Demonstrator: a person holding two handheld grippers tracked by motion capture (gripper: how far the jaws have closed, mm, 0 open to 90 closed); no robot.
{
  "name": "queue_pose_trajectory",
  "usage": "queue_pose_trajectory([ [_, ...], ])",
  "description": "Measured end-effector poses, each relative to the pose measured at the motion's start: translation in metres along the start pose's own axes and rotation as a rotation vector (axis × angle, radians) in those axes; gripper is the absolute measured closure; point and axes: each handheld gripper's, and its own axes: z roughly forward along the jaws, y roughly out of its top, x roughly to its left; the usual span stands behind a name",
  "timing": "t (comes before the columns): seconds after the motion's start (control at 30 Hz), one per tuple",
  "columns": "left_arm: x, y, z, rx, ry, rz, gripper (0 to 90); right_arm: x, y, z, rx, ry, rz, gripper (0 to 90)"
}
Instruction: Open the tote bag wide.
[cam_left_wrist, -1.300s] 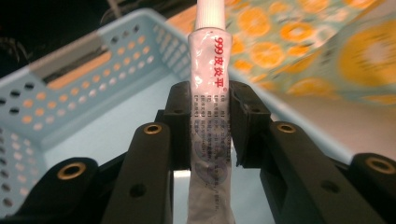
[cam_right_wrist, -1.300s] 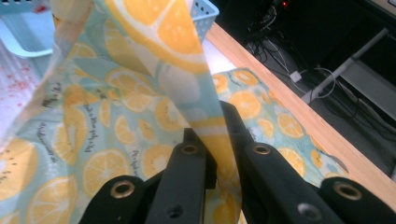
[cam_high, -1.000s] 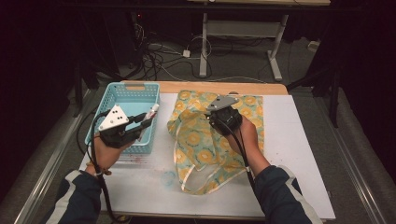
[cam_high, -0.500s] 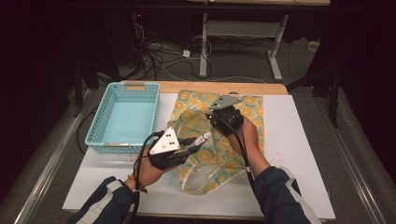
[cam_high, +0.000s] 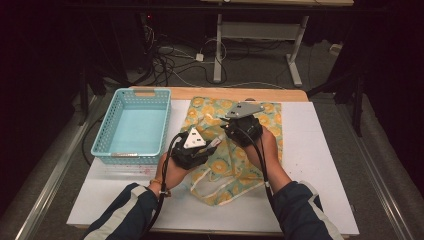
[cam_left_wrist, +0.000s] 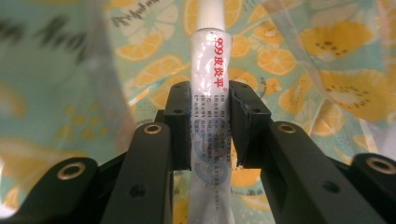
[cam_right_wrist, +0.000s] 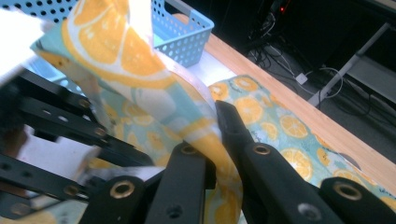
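Ointment tube (cam_left_wrist: 209, 107), white with red print, is sitting clamped between the jaws of our left gripper (cam_high: 214, 143), its capped end pointing over the lemon-print bag (cam_high: 235, 150). We are holding that bag flat on the white counter (cam_high: 320, 165), and its clear plastic edge is rising on both sides of the tube in the left gripper view. With our right gripper (cam_right_wrist: 212, 140) we are pinching the bag's rim, the jaws shut tight on the patterned plastic and lifting it into a flap. The blue basket (cam_high: 134, 125) is standing just beside the bag, on our left.
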Motion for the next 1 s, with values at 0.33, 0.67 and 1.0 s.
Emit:
queue_pose_trajectory([
  [0.33, 0.000, 0.018, 0.012, -0.089, 0.017, -0.027, 69.3, -0.004, 0.001, -0.008, -0.042, -0.003, 0.055, 89.6],
  [0.67, -0.003, 0.036, 0.003, -0.153, -0.008, -0.051, 69.2, -0.004, 0.006, -0.020, -0.079, -0.014, 0.050, 89.6],
  [1.0, 0.000, 0.038, 0.024, -0.138, 0.018, -0.046, 68.8, -0.008, 0.005, -0.023, -0.071, -0.012, 0.058, 89.6],
])
